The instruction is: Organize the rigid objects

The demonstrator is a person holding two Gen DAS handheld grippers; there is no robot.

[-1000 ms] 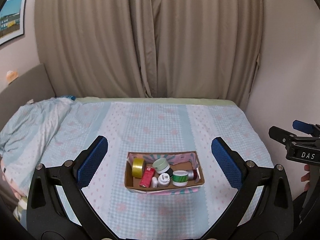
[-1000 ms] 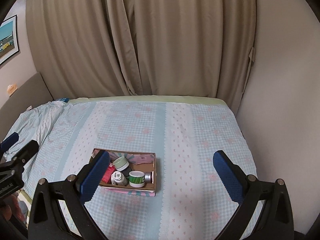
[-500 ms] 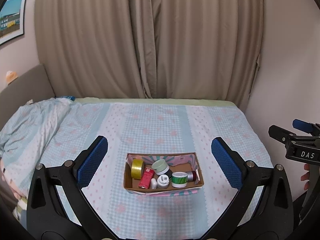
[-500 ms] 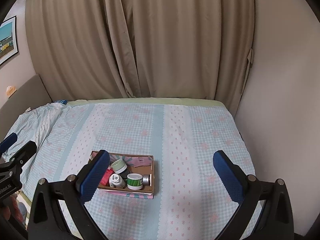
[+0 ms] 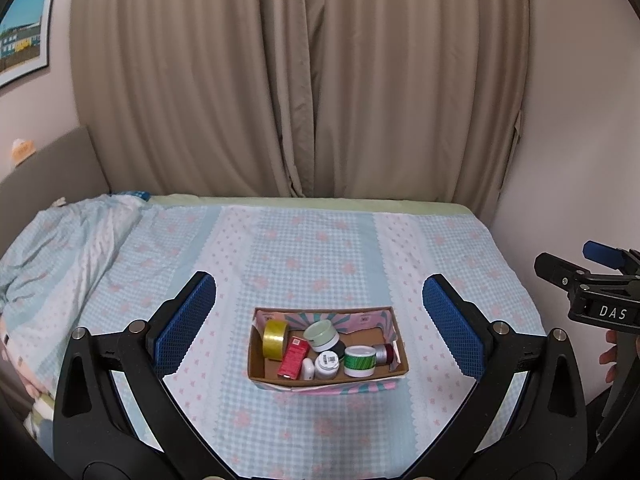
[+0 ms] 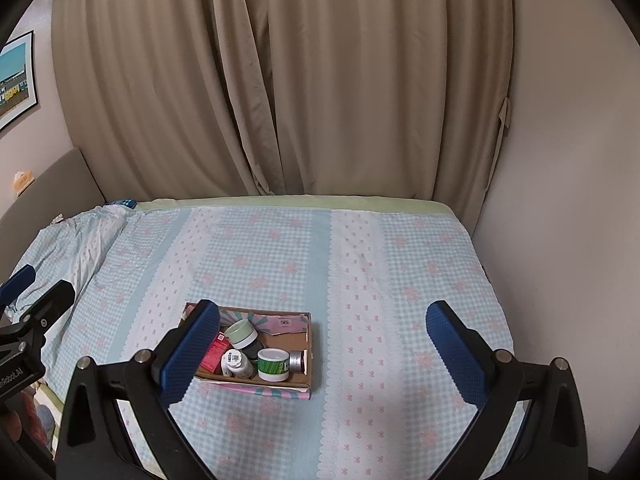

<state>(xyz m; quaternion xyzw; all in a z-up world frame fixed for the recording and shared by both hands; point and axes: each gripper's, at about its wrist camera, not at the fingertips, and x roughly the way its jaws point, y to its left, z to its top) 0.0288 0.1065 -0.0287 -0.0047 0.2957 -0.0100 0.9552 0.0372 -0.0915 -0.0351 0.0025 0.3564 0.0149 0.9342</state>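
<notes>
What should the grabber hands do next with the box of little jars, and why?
Probably lower the left gripper toward the cardboard box on the bed. Both grippers are open and empty, well above it, and the box sits centred between the left one's fingers. The yellow tape roll at the box's left end looks easiest to reach first.

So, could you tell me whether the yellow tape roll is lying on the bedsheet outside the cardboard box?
No, the yellow tape roll stands inside the cardboard box, at its left end.

Bed (image 5: 320,248), blue-pink checked sheet; cardboard box (image 5: 326,376) near front edge, crumpled quilt (image 5: 60,248) at left.
</notes>
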